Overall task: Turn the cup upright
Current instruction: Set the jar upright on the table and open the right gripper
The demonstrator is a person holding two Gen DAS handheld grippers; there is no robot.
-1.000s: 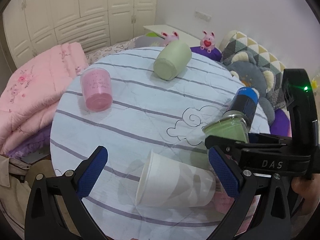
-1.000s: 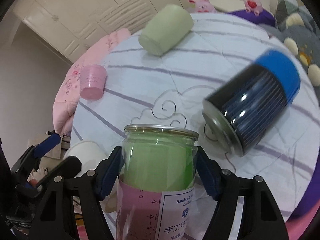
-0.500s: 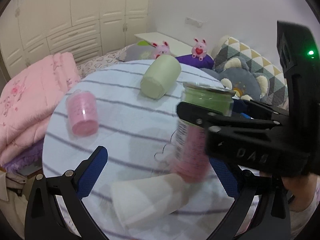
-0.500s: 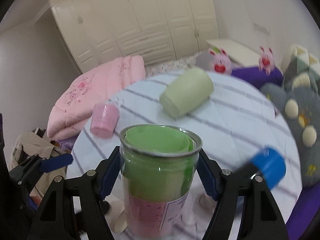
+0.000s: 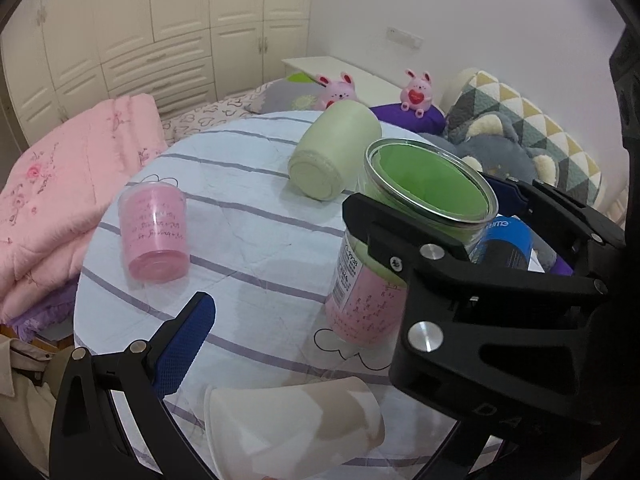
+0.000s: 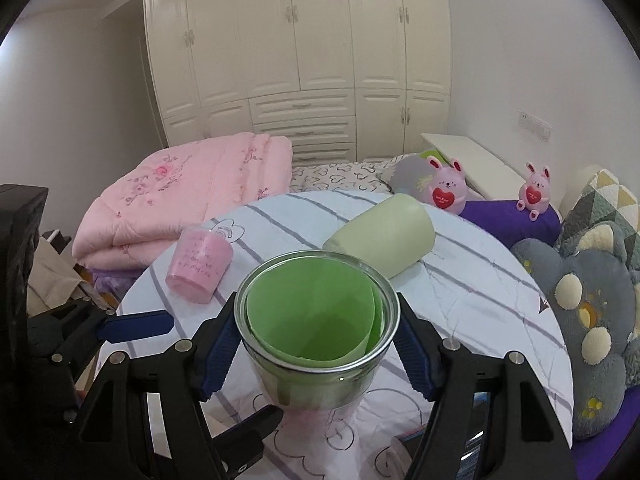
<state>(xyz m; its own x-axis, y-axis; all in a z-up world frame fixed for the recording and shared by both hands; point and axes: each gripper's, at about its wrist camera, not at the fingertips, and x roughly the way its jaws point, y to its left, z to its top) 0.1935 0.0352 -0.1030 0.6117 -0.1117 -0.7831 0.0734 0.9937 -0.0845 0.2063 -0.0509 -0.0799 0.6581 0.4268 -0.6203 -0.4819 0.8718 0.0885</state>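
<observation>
My right gripper [image 6: 320, 344] is shut on a clear cup with green and pink lining [image 6: 316, 332]. The cup stands upright, mouth up, its base at or just above the striped round table [image 6: 480, 288]. It also shows in the left wrist view [image 5: 400, 248], with the right gripper [image 5: 472, 264] around it. My left gripper [image 5: 320, 344] is open and empty; only its left finger [image 5: 180, 344] shows. A white paper cup [image 5: 292, 424] lies on its side between its fingers at the table's near edge.
A pink cup [image 5: 156, 232] stands upside down at the left. A pale green cup [image 5: 332, 152] lies on its side at the back. A blue-capped dark can [image 5: 504, 244] lies behind the held cup. Pink quilt, plush toys and cushions surround the table.
My right gripper has turned the clear cup from tilted to upright and lowered it toward the table. The left gripper stayed open near the white cup.
</observation>
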